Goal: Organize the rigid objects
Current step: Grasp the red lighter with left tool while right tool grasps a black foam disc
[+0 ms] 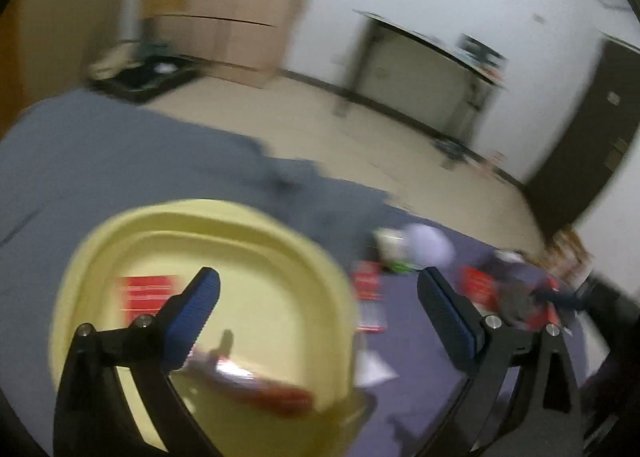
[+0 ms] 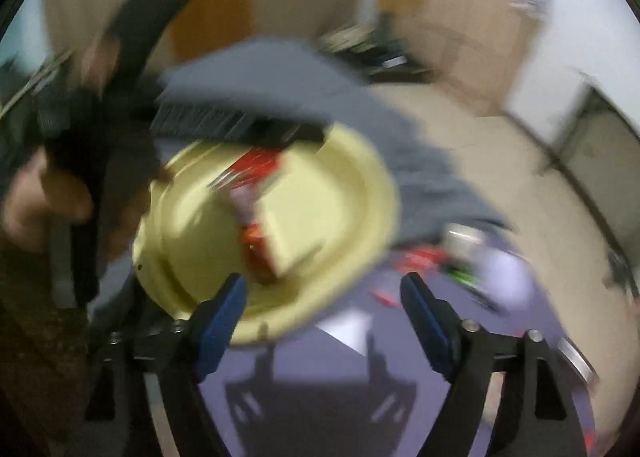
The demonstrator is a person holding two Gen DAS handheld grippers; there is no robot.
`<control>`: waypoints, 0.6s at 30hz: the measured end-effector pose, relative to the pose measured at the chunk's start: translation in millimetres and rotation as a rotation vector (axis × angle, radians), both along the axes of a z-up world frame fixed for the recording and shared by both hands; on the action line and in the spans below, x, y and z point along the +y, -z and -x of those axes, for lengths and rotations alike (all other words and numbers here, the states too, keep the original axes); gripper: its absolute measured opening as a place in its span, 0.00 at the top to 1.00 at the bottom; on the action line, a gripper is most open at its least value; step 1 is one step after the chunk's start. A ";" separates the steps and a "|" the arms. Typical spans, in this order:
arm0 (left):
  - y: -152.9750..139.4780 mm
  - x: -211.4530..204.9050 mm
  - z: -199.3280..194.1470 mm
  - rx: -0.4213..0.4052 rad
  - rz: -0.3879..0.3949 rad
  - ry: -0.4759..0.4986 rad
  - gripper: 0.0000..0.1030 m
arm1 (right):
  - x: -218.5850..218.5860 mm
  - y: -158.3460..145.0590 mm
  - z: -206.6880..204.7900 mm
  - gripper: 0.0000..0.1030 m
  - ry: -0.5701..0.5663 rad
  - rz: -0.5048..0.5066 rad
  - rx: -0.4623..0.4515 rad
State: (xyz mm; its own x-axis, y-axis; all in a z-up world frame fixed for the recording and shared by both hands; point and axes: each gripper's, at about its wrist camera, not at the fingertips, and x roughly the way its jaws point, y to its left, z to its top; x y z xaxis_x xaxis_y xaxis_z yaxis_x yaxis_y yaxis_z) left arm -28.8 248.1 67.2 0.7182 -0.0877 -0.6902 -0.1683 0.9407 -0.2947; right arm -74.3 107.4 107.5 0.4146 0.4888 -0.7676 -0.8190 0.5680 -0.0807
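On the purple table (image 1: 404, 357): yellow tray (image 1: 120, 241) with red packets (image 1: 148, 291) inside, more packets (image 1: 370, 293) loose to its right. Left claw (image 1: 318, 317) and right claw (image 2: 322, 311) both spread wide, pinching nothing. Heavy blur on both views, so risk of knocking the tray rim or misjudging a loose packet.

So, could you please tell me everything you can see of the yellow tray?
The yellow tray looks like pale plastic, rounded, with a stepped raised rim. It sits flat on the grey-purple cloth. Inside lie red packets, one with a shiny clear wrapper; blur hides details. Neither open gripper touches it, as far as the views show.
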 end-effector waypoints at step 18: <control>85.4 -90.4 -80.3 0.238 -0.054 0.114 0.22 | -281.8 38.1 -8.9 0.03 0.827 -0.146 -0.052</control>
State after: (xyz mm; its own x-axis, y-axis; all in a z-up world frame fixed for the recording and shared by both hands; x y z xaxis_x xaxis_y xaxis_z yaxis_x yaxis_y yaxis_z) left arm 51.5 157.7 -18.2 0.5227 -0.1168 -0.8445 -0.1191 0.9708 -0.2080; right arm -65.4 -174.3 69.4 0.7161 0.1048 -0.6901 -0.1311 0.9913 0.0145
